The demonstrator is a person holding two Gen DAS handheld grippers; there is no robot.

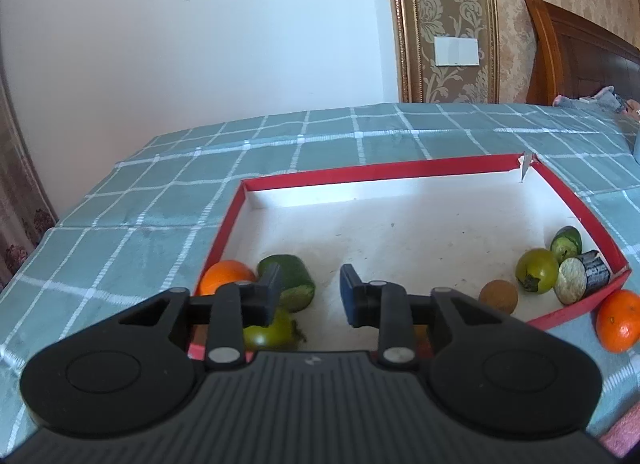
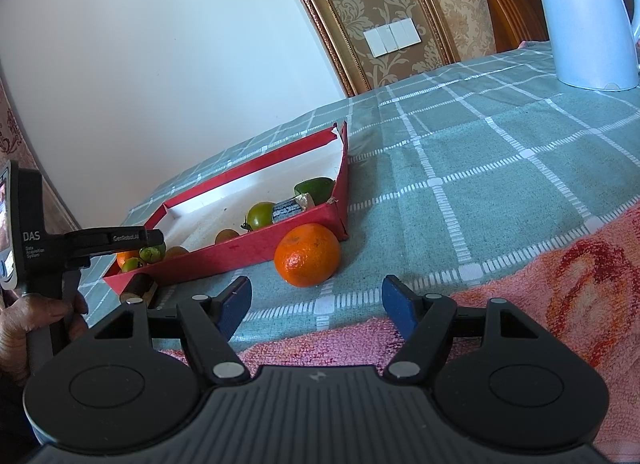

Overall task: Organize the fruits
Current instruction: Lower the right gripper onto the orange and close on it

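Right gripper [image 2: 316,304], jaws spread, faces the stray orange [image 2: 307,255] outside the box's [image 2: 240,254] near corner; next, pinch it

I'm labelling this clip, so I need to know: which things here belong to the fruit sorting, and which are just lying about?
Part of the job:
red box
orange outside the box
orange inside the box
green tomatoes
cucumber pieces
brown round fruit
eggplant piece
left gripper, right gripper, both open

Just lying about:
white kettle
pink towel
checked tablecloth
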